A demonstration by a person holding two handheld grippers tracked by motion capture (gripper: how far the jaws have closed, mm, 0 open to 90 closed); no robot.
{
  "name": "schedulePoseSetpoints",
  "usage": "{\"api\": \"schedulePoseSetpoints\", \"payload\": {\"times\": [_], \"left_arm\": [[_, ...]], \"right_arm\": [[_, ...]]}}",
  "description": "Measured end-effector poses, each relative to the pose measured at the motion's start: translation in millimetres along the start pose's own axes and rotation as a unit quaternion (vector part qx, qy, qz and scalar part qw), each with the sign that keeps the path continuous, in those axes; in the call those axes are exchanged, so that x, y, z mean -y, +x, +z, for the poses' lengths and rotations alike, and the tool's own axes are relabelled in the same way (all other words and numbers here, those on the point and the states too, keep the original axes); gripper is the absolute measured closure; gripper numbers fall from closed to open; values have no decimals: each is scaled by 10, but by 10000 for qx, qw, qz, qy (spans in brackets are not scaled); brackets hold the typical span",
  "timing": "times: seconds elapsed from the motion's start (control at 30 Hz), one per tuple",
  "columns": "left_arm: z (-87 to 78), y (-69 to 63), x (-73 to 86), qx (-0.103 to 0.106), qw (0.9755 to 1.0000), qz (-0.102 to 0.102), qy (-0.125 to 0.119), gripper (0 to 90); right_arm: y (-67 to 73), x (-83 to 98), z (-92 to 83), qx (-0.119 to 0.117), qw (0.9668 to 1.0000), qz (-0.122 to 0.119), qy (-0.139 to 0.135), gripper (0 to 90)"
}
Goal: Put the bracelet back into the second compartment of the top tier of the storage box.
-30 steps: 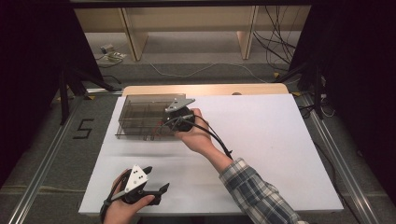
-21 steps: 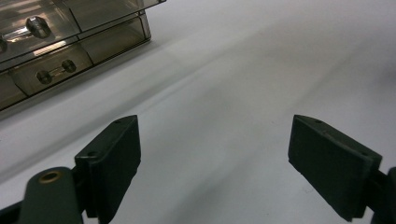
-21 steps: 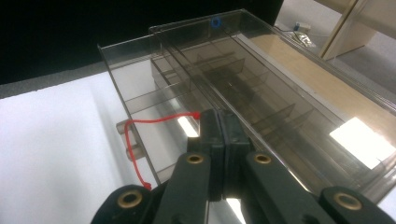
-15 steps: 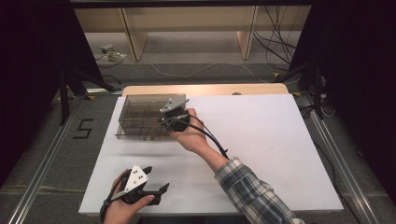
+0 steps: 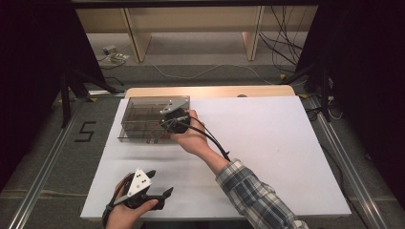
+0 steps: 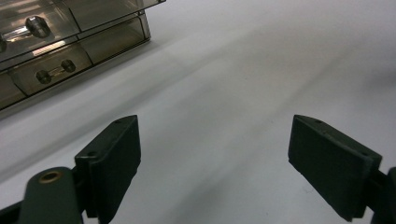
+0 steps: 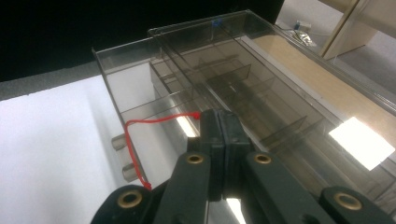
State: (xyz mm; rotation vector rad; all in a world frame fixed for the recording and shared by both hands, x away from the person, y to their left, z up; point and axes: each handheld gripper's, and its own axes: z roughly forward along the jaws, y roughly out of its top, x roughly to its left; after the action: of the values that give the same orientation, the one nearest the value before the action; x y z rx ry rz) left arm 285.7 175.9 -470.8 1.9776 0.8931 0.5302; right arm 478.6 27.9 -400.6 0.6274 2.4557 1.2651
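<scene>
A: Now, what's different from a second ago?

B: In the high view my right tool point(image 5: 168, 125) sits further toward the upper left of the frame, over the smoky clear drawer box point(image 5: 138, 114) at the desk's point(image 5: 267, 143) upper left. A second back it was at the box's right end.

A: Is it holding anything?

B: No. In the right gripper view the right tool's jaws are pressed flat together, empty, tips at the edge of one pulled-out drawer point(image 7: 140, 107) with a thin red line showing beside them.

A: And your other hand?

B: The left tool point(image 5: 160, 194) hasn't shifted, low left of frame, jaws spread wide over bare desk. I judge I'm nudging the drawer with closed tips.
</scene>
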Motion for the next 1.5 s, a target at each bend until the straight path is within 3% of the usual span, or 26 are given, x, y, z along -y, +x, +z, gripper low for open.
{"api": "schedulePoseSetpoints", "payload": {"times": [0.8,1.3,1.5], "left_arm": [[0,1,4,20,10000,-6,5,170],[0,-1,4,34,10000,4,8,170],[0,-2,5,37,10000,23,16,170]], "right_arm": [[16,-38,212,127,9999,-35,108,900],[42,-42,280,79,9998,-7,157,899],[38,-32,298,97,9997,-25,217,845]]}}
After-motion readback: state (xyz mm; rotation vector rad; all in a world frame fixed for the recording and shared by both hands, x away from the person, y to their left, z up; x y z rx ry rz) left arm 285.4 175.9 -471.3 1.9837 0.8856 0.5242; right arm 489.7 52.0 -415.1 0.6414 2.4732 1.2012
